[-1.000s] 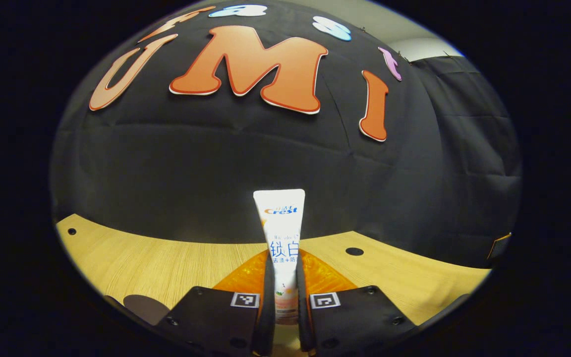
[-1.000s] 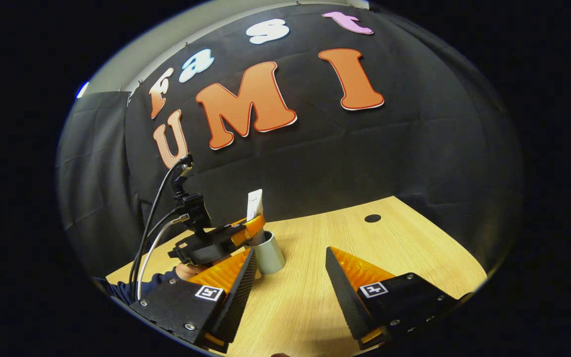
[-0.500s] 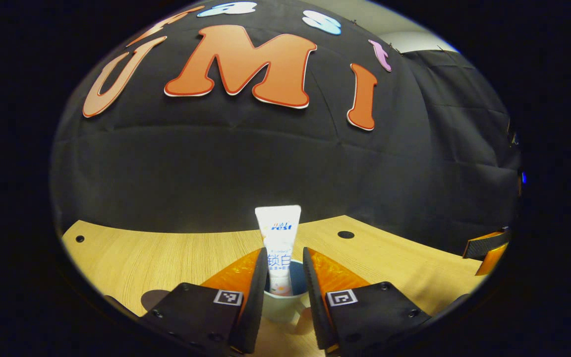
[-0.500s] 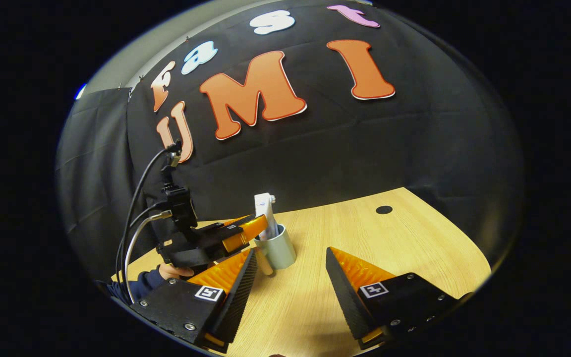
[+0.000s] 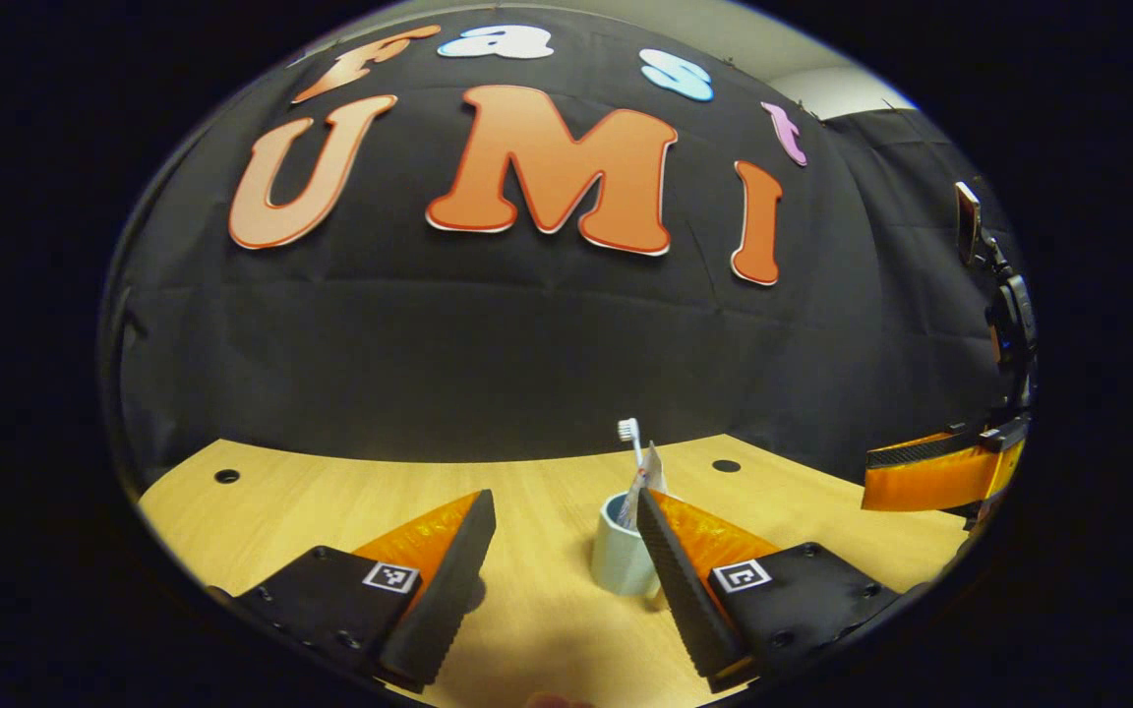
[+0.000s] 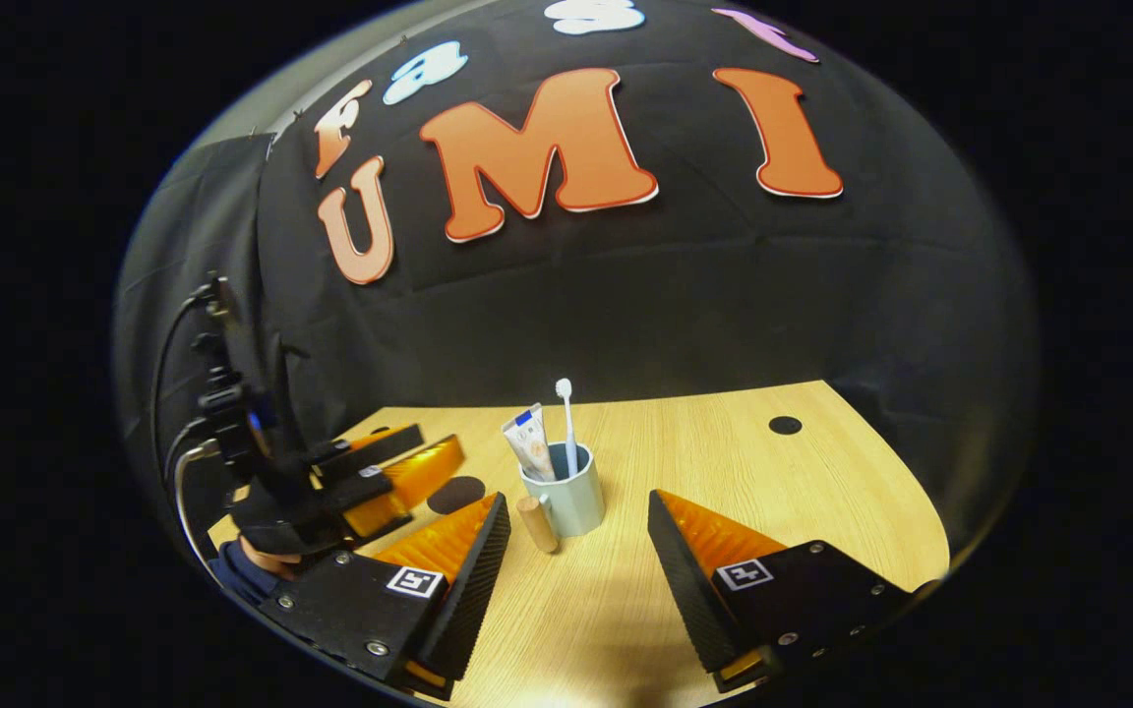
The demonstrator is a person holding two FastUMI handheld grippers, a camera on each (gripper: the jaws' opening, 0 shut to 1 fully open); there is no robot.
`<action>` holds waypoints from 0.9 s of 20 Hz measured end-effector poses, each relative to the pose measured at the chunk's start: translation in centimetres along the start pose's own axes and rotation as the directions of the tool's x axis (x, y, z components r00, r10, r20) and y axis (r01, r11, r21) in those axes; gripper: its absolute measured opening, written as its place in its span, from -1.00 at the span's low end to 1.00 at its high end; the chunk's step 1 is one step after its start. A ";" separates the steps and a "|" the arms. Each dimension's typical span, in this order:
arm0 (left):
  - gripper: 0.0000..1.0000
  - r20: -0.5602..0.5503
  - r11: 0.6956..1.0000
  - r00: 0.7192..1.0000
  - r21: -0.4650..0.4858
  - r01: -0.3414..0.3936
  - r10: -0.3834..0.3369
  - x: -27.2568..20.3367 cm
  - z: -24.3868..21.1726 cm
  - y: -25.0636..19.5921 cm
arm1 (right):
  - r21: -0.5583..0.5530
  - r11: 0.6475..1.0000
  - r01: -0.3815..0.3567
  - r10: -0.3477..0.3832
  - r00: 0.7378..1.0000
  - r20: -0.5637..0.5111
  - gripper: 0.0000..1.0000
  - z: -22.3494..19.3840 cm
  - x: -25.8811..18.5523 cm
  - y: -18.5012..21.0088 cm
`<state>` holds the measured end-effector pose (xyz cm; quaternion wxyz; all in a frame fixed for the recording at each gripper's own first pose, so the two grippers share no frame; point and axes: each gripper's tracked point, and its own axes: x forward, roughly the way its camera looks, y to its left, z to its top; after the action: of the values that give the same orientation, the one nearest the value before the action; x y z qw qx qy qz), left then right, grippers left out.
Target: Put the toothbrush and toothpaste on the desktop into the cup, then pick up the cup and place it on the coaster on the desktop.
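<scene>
A pale mug-shaped cup [image 6: 568,500] with a wooden handle [image 6: 535,523] stands on the wooden desktop [image 6: 724,472]. A white toothpaste tube [image 6: 528,443] and a white toothbrush [image 6: 566,423] stand inside it. A dark round coaster [image 6: 455,494] lies just left of the cup. My right gripper [image 6: 576,575] is open, a short way in front of the cup. My left gripper [image 5: 562,575] is open and holds nothing; the cup [image 5: 618,560], with the toothbrush [image 5: 629,433] and toothpaste [image 5: 649,474] in it, sits beside its right finger. In the right gripper view, the left gripper [image 6: 434,452] hangs left of the coaster.
The desktop has round holes [image 5: 226,476] [image 5: 725,465] [image 6: 785,425] near its back edge, under the black cloth wall. A hand in a dark sleeve [image 6: 250,568] holds the left gripper, with cables above it. The right gripper [image 5: 935,474] shows at the far right of the left gripper view.
My left gripper opened, let the toothpaste drop into the cup, then drew back and to the left. The toothpaste now leans in the cup beside the toothbrush. The right gripper stayed open.
</scene>
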<state>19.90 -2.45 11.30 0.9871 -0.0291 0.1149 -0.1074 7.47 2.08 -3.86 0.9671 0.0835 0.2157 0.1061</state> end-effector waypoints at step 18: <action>0.94 -0.044 0.976 0.978 0.081 -0.201 0.205 -14.0 -3.0 8.8 | -0.028 0.997 0.074 -0.078 0.882 -0.464 0.67 -3.9 11.7 2.7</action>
<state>7.70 9.06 10.75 0.9900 0.0234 0.1389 -0.0111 15.71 7.96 -11.44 0.8911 0.0425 0.4435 0.0860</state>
